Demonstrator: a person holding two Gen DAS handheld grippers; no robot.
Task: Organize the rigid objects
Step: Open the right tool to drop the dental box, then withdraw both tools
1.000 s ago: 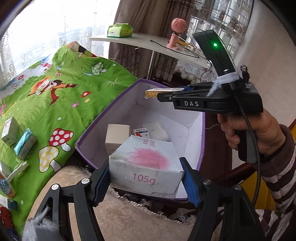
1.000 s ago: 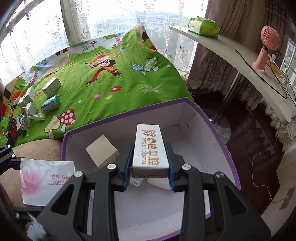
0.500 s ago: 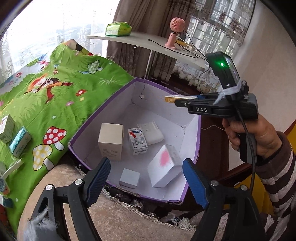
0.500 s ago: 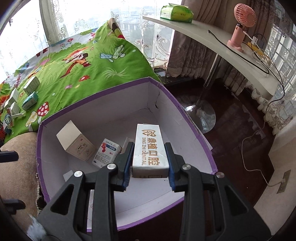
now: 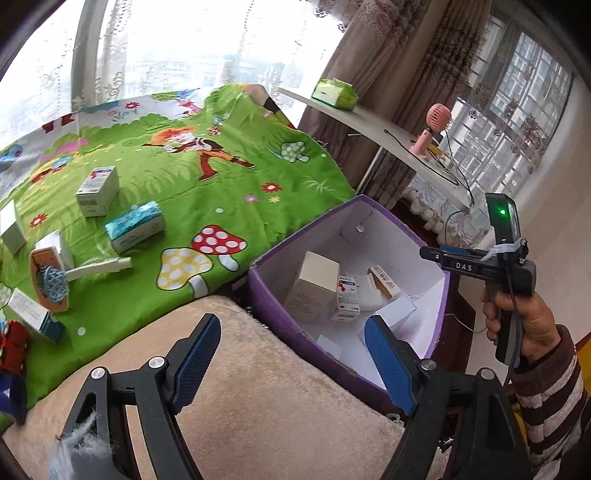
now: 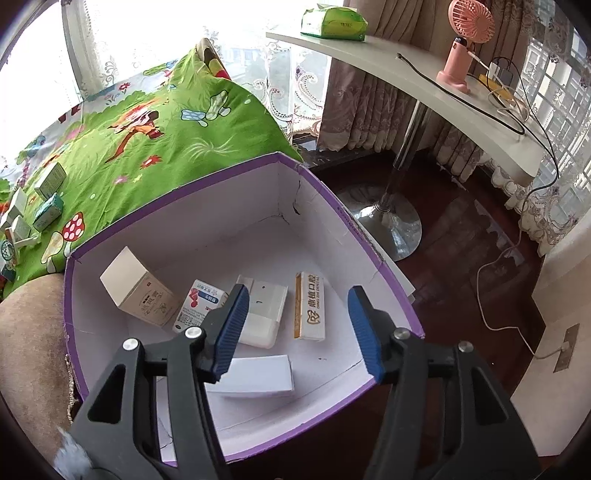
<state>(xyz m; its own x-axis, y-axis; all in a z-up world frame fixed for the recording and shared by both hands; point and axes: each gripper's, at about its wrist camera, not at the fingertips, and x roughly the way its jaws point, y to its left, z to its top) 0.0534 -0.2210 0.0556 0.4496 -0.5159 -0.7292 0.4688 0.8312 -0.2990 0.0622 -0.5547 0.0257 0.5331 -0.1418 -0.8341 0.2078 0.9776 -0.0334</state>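
The purple box (image 6: 207, 181) with a white inside holds several cartons. My right gripper (image 6: 298, 291) hovers over it with its jaws opening and nothing between the pads. The white-and-gold dental carton (image 6: 310, 312) lies loose on the floor below. Beside it are a beige carton (image 6: 136, 291), a red-and-blue carton (image 6: 199, 306) and a white carton (image 6: 258, 376). My left gripper (image 5: 291, 321) is open and empty over the beige cushion (image 5: 258, 398), at the purple box's (image 5: 280, 317) near wall. A hand holds the right gripper (image 5: 443, 256) above the box.
Several small cartons, one white (image 5: 98, 190) and one teal (image 5: 135, 225), lie on the green cartoon cloth (image 5: 207, 192) to the left. A white curved table (image 6: 424, 85) carries a pink fan (image 6: 465, 48), cables and a green tissue pack (image 6: 334, 24). Dark floor lies to the right.
My left gripper let the white carton with the pink mark fall into the purple box, then swung back and left. My right gripper opened and the dental carton dropped to the box floor.
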